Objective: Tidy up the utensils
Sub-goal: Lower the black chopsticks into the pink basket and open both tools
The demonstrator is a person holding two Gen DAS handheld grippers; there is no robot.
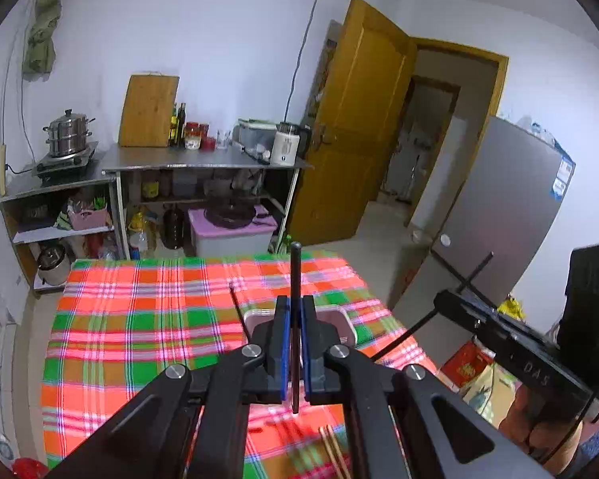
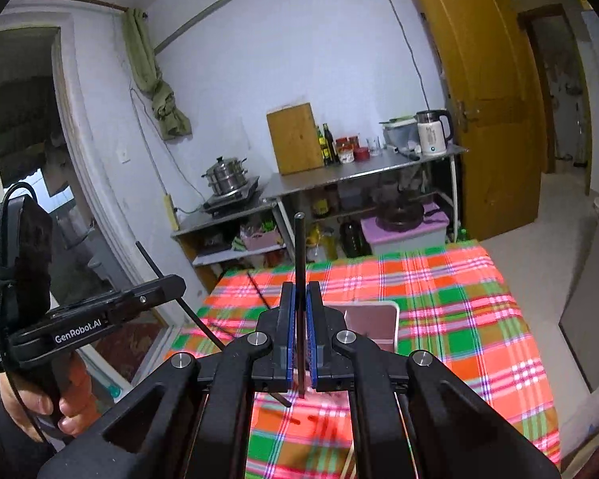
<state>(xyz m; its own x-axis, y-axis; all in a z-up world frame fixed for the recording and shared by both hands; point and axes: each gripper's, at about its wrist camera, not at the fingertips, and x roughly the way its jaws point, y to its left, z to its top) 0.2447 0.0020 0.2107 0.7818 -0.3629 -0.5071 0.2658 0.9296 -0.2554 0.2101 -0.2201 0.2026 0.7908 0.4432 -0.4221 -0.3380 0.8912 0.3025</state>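
Observation:
My left gripper (image 1: pixel 295 311) is shut on a black chopstick (image 1: pixel 295 267) that stands upright between its blue pads, above the plaid table. My right gripper (image 2: pixel 300 299) is shut on a second black chopstick (image 2: pixel 299 247), also upright. Each gripper shows in the other's view: the right one (image 1: pixel 451 299) at the table's right side, the left one (image 2: pixel 171 283) at its left, each with its chopstick. A pink tray (image 1: pixel 339 319) lies on the cloth below the grippers; it also shows in the right wrist view (image 2: pixel 373 319). Another black chopstick (image 1: pixel 239 315) lies beside it. Wooden chopsticks (image 1: pixel 333 451) lie near the front edge.
The table has a red, green and orange plaid cloth (image 1: pixel 139 319). Behind it stand steel kitchen shelves (image 1: pixel 203 159) with a steamer pot (image 1: pixel 68 131), cutting board, bottles and kettle. A wooden door (image 1: pixel 355 119) is open at the right, with a grey fridge (image 1: pixel 511 207) beyond.

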